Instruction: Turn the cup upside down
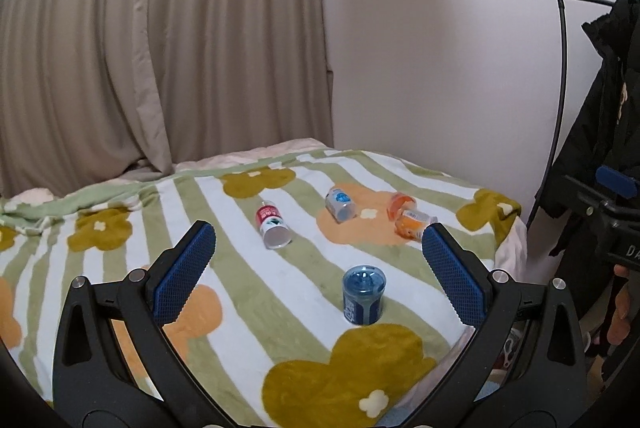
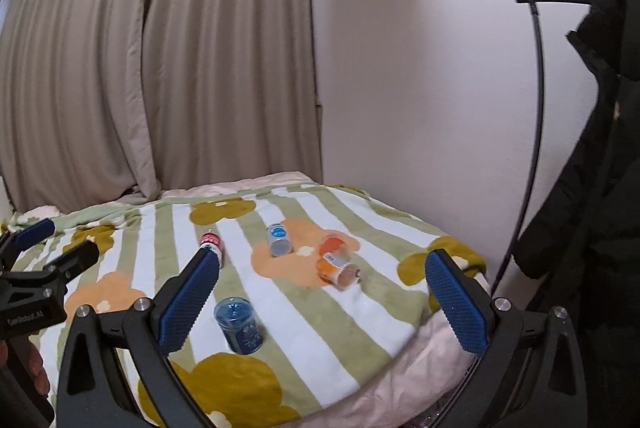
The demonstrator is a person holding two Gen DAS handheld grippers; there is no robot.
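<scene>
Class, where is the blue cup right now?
The blue cup stands on the flowered blanket, nearest the cameras, in front of the red-labelled cup.

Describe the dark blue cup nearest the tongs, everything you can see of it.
The dark blue cup is translucent plastic with a pale printed label on its side. It stands on the striped flowered blanket, closed end up, apart from the other cups. Nothing but the blanket touches it; both tongs are open and clear of it.

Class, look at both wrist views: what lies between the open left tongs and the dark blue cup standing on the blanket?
Nothing: in the left wrist view only bare striped blanket separates the left tongs from the dark blue cup.
</scene>
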